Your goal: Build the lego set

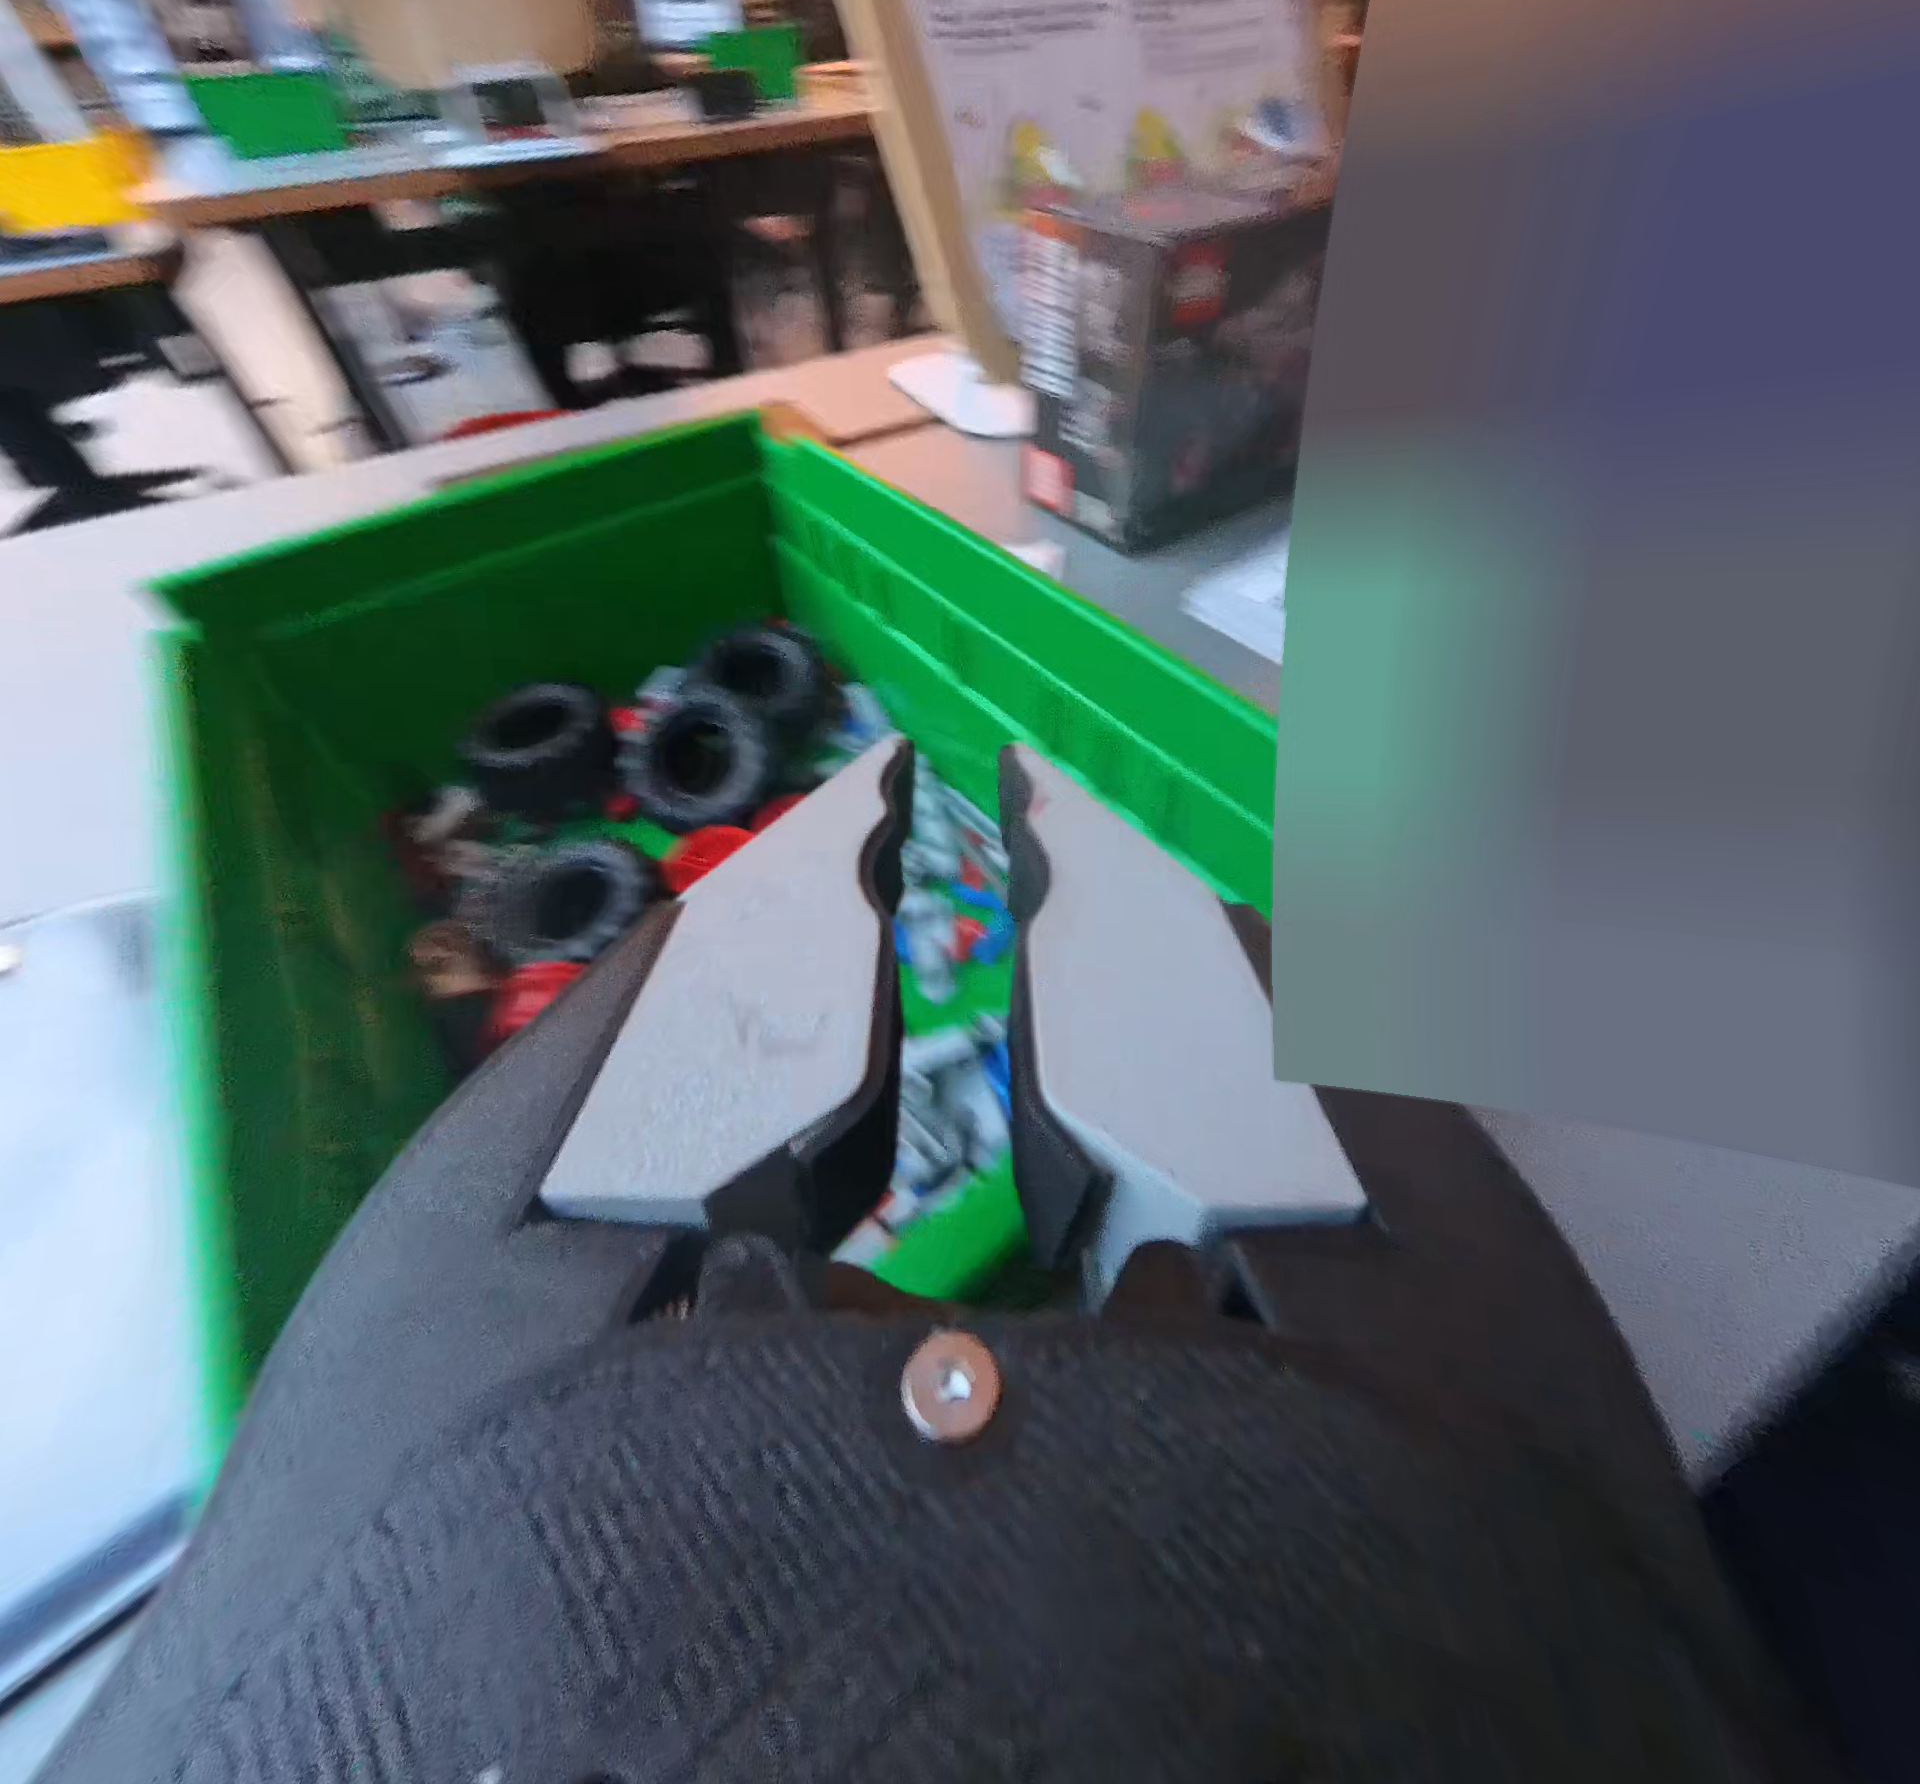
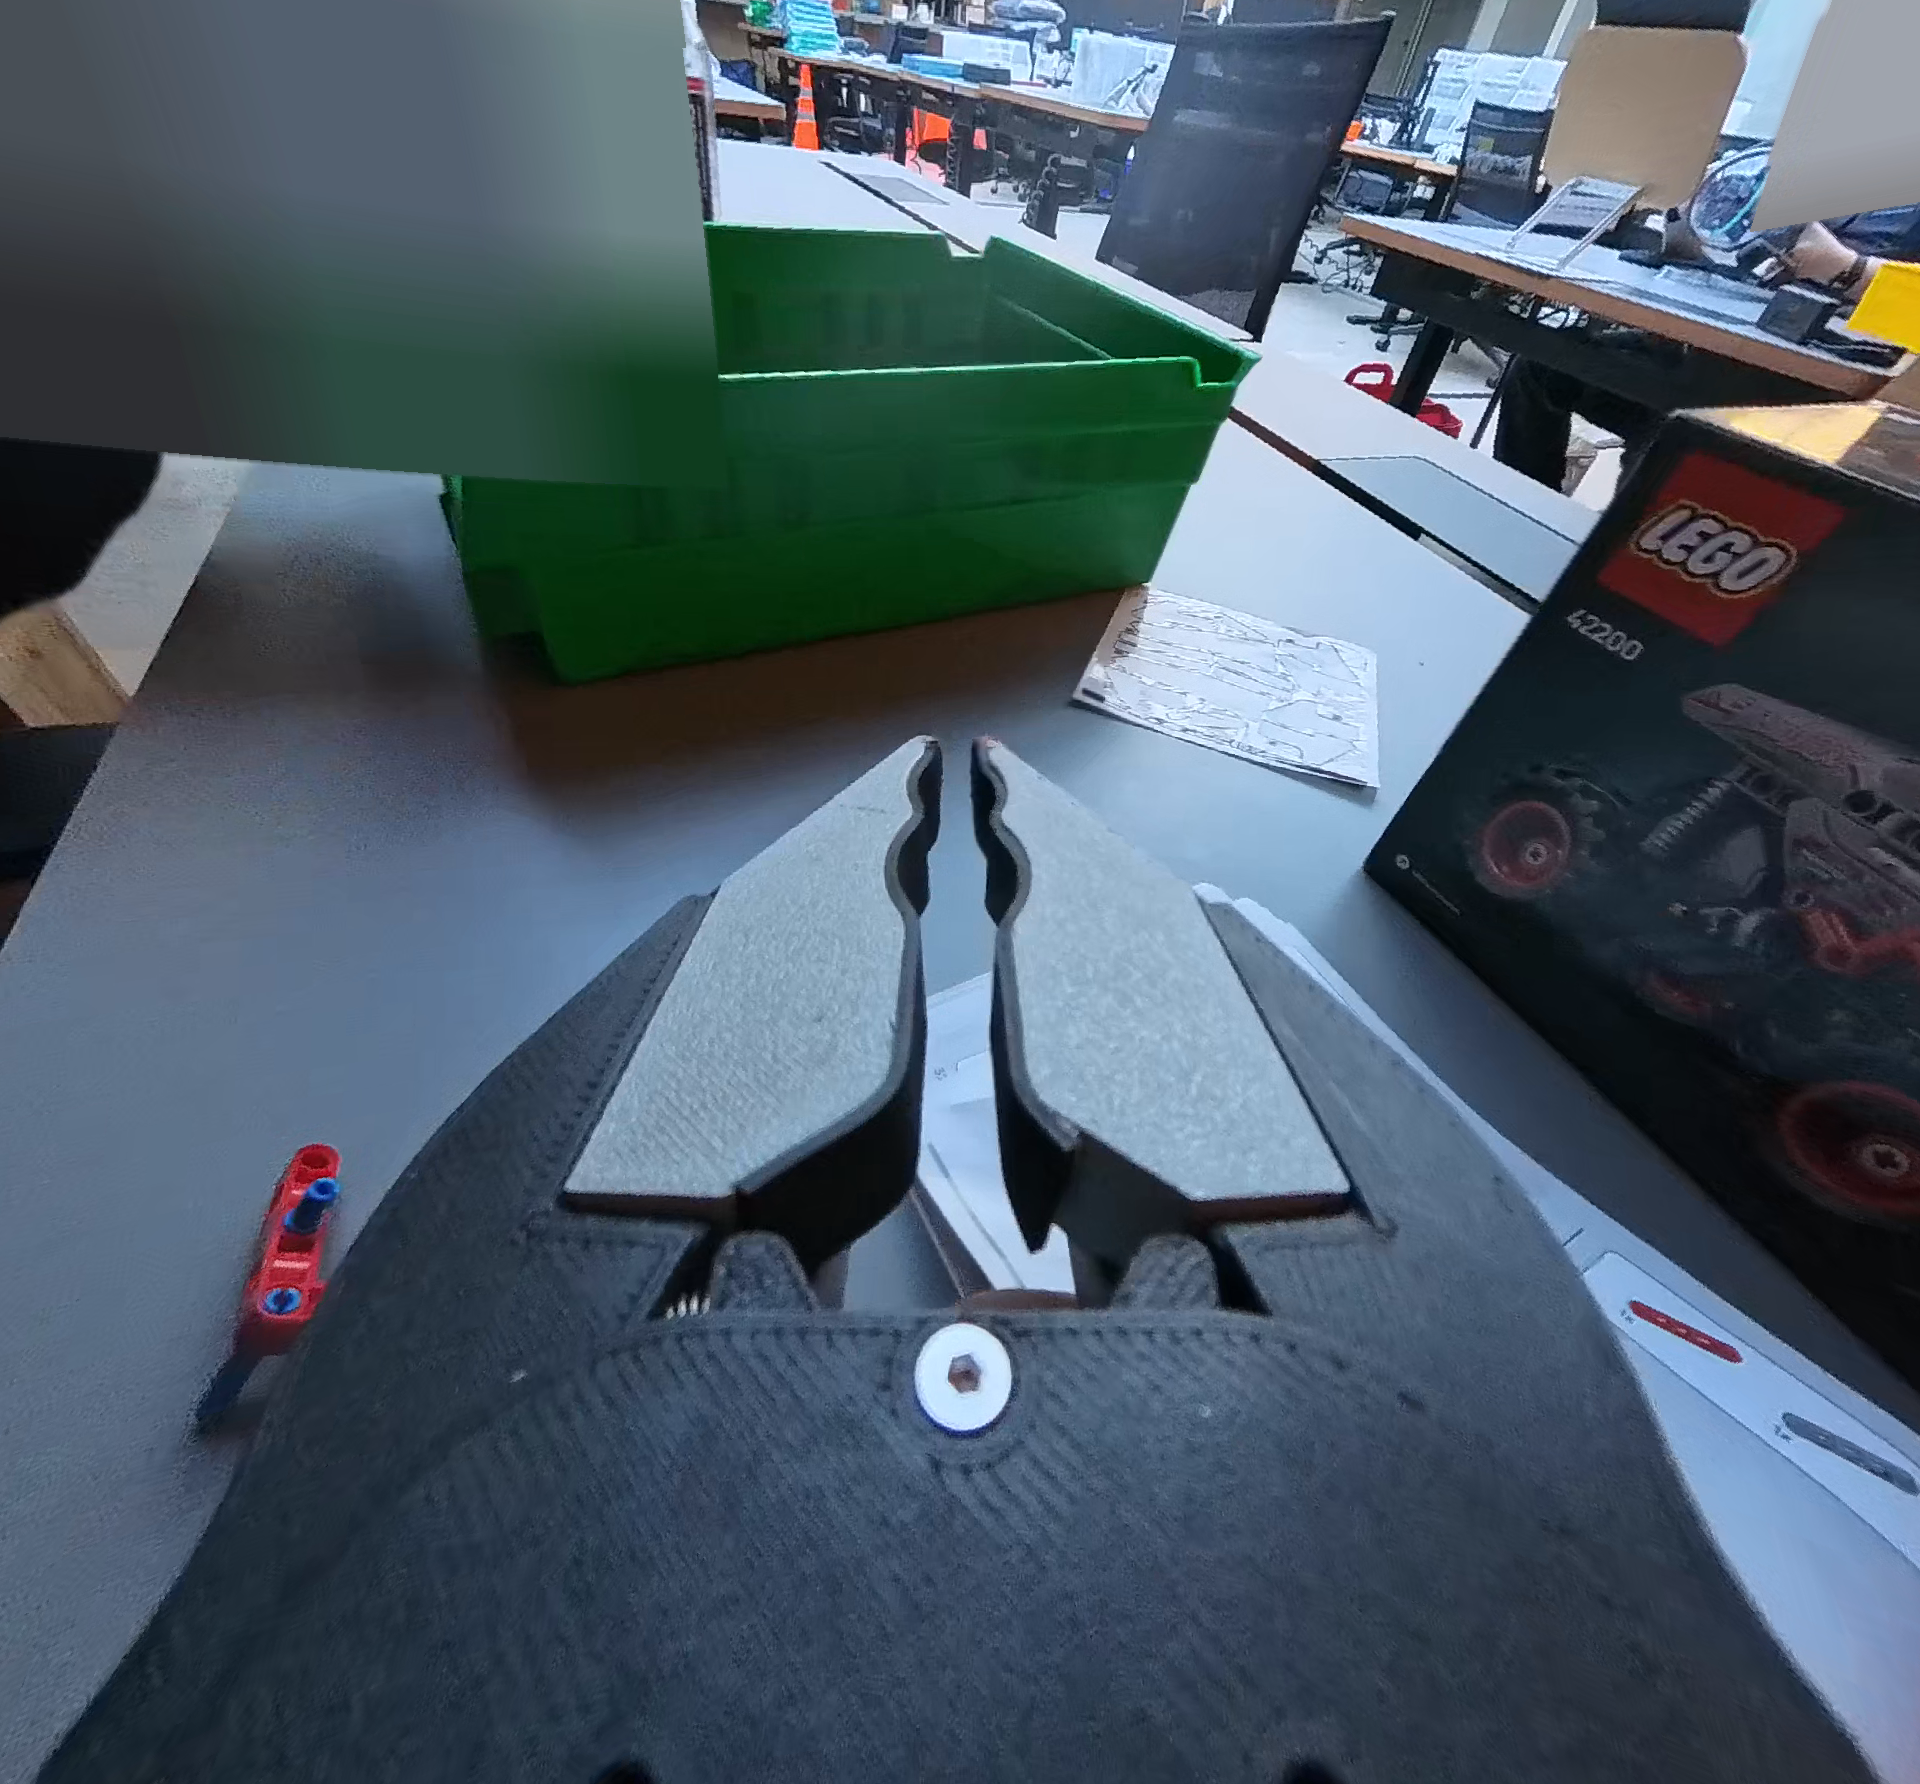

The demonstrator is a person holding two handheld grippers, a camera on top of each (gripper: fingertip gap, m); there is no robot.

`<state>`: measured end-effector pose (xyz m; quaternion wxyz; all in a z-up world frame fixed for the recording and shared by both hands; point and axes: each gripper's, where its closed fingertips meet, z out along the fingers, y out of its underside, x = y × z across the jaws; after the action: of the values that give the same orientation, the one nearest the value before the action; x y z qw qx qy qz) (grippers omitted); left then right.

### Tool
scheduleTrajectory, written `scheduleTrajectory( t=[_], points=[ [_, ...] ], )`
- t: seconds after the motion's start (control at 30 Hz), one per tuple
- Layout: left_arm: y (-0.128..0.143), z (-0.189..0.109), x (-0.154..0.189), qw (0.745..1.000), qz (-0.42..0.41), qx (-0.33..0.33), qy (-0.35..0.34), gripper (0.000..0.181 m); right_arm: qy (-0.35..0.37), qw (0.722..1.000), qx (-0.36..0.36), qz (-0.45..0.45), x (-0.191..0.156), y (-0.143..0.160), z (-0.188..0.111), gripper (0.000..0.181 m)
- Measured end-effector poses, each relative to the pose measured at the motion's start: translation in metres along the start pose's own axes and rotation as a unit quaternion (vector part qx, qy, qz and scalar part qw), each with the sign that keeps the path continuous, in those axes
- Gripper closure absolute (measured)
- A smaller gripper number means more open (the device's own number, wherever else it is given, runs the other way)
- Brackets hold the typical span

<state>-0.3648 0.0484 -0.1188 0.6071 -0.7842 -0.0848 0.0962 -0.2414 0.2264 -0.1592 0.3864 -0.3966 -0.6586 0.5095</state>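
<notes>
A green bin (image 1: 499,591) holds several black tyres (image 1: 691,758), red wheel hubs (image 1: 707,851) and small grey and blue pieces (image 1: 951,1100). My left gripper (image 1: 956,752) hovers over the bin's right half, its jaws a little apart and empty. The view is blurred by motion. My right gripper (image 2: 956,747) hangs low over the grey table (image 2: 416,851), its jaws almost closed on nothing. A red beam with blue pins (image 2: 291,1235) lies on the table to its left. The bin also shows in the right wrist view (image 2: 831,487), farther back.
The dark set box (image 2: 1714,799) stands at the right and also shows in the left wrist view (image 1: 1164,363). An open instruction booklet (image 2: 1714,1371) lies under the right gripper. A printed sheet (image 2: 1236,685) lies beside the bin. A black chair (image 2: 1226,155) stands behind the table. My hands' fingertips stand some 25 centimeters from each other.
</notes>
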Motion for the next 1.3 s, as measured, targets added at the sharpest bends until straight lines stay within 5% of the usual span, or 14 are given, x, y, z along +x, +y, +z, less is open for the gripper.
scheduleTrajectory(
  t=[0.1,0.13,0.23,0.37,0.43,0.5,0.57,0.63,0.73,0.8,1.0,1.1,1.17,1.3],
  points=[
    [-0.047,0.022,-0.030,0.999,0.005,-0.011,-0.036,0.181,0.002,1.000,0.003,-0.010,-0.003,-0.003,0.001,0.181],
    [-0.053,0.038,-0.036,0.999,0.004,-0.041,-0.021,0.171,0.003,1.000,0.002,-0.014,-0.004,-0.003,0.001,0.181],
    [-0.037,0.102,-0.055,0.985,-0.009,-0.173,0.019,0.141,0.009,1.000,-0.004,-0.029,-0.007,-0.003,0.002,0.181],
    [0.019,0.167,-0.081,0.945,-0.045,-0.324,0.029,0.135,0.010,0.999,-0.005,-0.041,-0.011,-0.003,0.000,0.181],
    [0.065,0.167,-0.088,0.903,-0.024,-0.428,0.027,0.119,0.009,0.999,-0.006,-0.044,-0.012,-0.004,-0.002,0.181],
    [0.076,0.163,-0.083,0.893,-0.038,-0.444,0.060,0.121,0.008,0.999,-0.006,-0.049,-0.014,-0.004,-0.003,0.181],
    [0.091,0.138,-0.072,0.857,-0.028,-0.504,0.106,0.141,0.006,0.998,-0.005,-0.054,-0.016,-0.005,-0.004,0.181],
    [0.097,0.109,-0.071,0.827,0.004,-0.549,0.123,0.138,0.003,0.998,-0.008,-0.059,-0.018,-0.005,-0.003,0.181],
    [0.088,0.086,-0.072,0.820,0.022,-0.554,0.142,0.124,-0.002,0.998,-0.013,-0.063,-0.021,-0.003,-0.001,0.181],
    [0.071,0.087,-0.079,0.840,0.020,-0.526,0.129,0.124,-0.002,0.998,-0.014,-0.064,-0.021,-0.003,-0.001,0.181],
    [0.034,0.146,-0.103,0.905,0.029,-0.420,0.057,0.133,0.003,0.998,-0.016,-0.060,-0.018,-0.002,0.002,0.181],
    [0.042,0.181,-0.102,0.909,0.051,-0.411,0.052,0.122,0.005,0.998,-0.020,-0.061,-0.017,-0.001,0.003,0.181],
    [0.056,0.197,-0.099,0.901,0.086,-0.421,0.065,0.139,0.008,0.998,-0.020,-0.065,-0.017,-0.001,0.002,0.181],
    [0.078,0.194,-0.101,0.870,0.108,-0.476,0.067,0.145,0.012,0.997,-0.017,-0.068,-0.017,-0.003,0.000,0.181]
  ],
)
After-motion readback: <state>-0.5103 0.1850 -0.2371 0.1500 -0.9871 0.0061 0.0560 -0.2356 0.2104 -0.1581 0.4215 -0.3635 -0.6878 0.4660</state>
